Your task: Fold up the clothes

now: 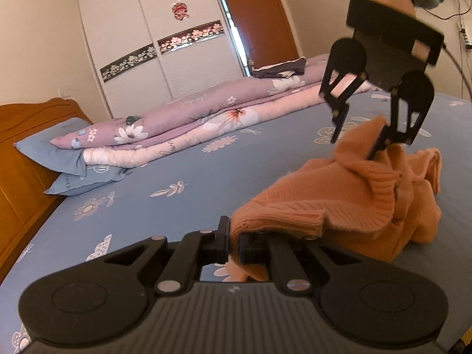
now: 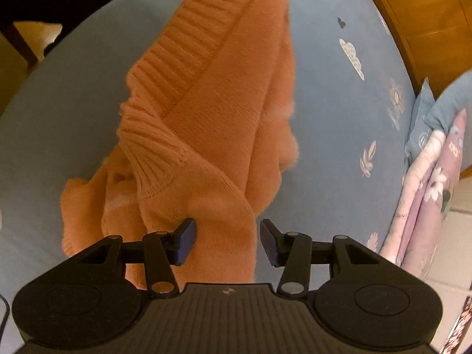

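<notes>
I find little legible lettering. The lower blue pillow (image 1: pixel 70 184) carries pale printed letters, too blurred for me to read. The pink quilt (image 1: pixel 165 147) bears a line of cursive script, likewise unreadable. The red emblem (image 1: pixel 180 11) on the wardrobe (image 1: pixel 124 44) shows no readable characters.

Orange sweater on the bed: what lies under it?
Only the blue flower-print bedsheet shows around the orange sweater; whatever is directly beneath the crumpled knit is covered.
</notes>
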A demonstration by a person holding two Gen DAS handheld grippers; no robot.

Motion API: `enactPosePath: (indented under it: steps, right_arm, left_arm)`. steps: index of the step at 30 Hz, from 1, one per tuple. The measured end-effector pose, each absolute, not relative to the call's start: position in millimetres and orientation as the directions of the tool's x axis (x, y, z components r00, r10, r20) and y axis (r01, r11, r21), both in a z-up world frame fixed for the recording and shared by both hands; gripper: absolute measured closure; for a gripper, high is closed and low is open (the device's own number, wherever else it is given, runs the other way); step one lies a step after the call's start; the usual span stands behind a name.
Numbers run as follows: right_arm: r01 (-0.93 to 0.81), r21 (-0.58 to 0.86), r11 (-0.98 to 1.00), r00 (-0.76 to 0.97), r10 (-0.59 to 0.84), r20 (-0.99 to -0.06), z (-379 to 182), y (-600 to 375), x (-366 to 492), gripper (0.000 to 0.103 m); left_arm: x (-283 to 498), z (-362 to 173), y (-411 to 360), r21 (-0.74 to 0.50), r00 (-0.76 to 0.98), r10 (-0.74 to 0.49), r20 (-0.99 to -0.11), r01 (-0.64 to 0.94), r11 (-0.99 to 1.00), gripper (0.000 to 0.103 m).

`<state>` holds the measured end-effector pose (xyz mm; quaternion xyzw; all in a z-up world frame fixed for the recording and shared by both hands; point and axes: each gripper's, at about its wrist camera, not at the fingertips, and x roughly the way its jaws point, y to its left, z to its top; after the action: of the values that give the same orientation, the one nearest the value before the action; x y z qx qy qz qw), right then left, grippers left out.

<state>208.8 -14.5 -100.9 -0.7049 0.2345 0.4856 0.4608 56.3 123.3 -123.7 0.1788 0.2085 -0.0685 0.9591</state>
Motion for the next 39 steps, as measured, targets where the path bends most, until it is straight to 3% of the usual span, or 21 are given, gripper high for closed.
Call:
enactPosePath:
  steps: [1, 2, 11, 13, 15, 17, 19, 20, 25, 27, 28, 31, 39]
  right_arm:
    - [-0.797, -0.412, -0.441, 0.412, 0.102, -0.906, -99.7, -15.5, 207.3, 0.093]
    - [-0.817, -0.403, -0.413, 0.403, 0.092, -0.911, -96.3, -18.9, 204.4, 0.102]
    - [-0.898, -0.366, -0.245, 0.369, 0.036, -0.929, -65.2, -59.1, 170.1, 0.102]
    - [-0.88, -0.4, -0.257, 0.399, 0.06, -0.915, -56.5, -56.8, 171.3, 0.099]
    - [-0.855, -0.441, -0.274, 0.433, 0.092, -0.896, -47.8, -52.2, 173.9, 0.085]
    - [-0.834, -0.465, -0.296, 0.45, 0.121, -0.885, -42.3, -40.7, 181.1, 0.06]
    - [-0.835, -0.453, -0.312, 0.433, 0.136, -0.891, -42.6, -27.9, 191.9, 0.054]
    - [-0.839, -0.441, -0.32, 0.42, 0.135, -0.897, -45.7, -20.7, 196.5, 0.046]
    - [-0.896, -0.307, -0.321, 0.301, 0.068, -0.951, -76.2, 6.4, 226.7, 0.04]
    - [-0.935, -0.239, -0.26, 0.241, 0.026, -0.97, -85.9, 8.9, 235.3, 0.049]
    - [-0.952, -0.208, -0.223, 0.211, 0.007, -0.977, -90.1, 9.6, 238.9, 0.074]
    - [-0.957, -0.235, -0.171, 0.234, 0.027, -0.972, -85.4, -0.3, 226.2, 0.094]
    - [-0.958, -0.284, -0.027, 0.282, 0.059, -0.958, -41.7, -55.5, 164.6, 0.097]
  left_arm:
    - [57.7, -124.0, 124.0, 0.315, 0.902, -0.058, -0.427, 0.209, 0.926, 0.096]
    - [58.6, -124.2, 124.9, 0.318, 0.902, -0.055, -0.427, 0.207, 0.925, 0.095]
    - [61.1, -114.9, 123.5, 0.364, 0.919, -0.038, -0.392, 0.192, 0.911, 0.095]
    - [57.8, -116.3, 121.3, 0.365, 0.918, -0.036, -0.396, 0.194, 0.911, 0.095]
    - [54.0, -119.0, 119.6, 0.366, 0.916, -0.032, -0.401, 0.193, 0.91, 0.095]
    - [49.4, -123.0, 119.6, 0.359, 0.912, -0.028, -0.408, 0.188, 0.914, 0.095]
    - [44.7, -127.0, 122.2, 0.336, 0.909, -0.032, -0.416, 0.186, 0.923, 0.095]
    - [43.1, -128.8, 123.5, 0.329, 0.908, -0.033, -0.418, 0.185, 0.926, 0.095]
    - [34.8, -137.2, 132.9, 0.268, 0.898, -0.065, -0.434, 0.198, 0.943, 0.095]
    - [33.4, -138.6, 136.6, 0.252, 0.897, -0.076, -0.435, 0.202, 0.946, 0.094]
    - [33.8, -138.5, 138.3, 0.247, 0.897, -0.074, -0.436, 0.199, 0.948, 0.093]
    - [38.5, -136.2, 144.6, 0.228, 0.896, -0.062, -0.44, 0.178, 0.957, 0.093]
    - [59.6, -118.8, 138.9, 0.21, 0.905, -0.026, -0.425, 0.126, 0.97, 0.098]
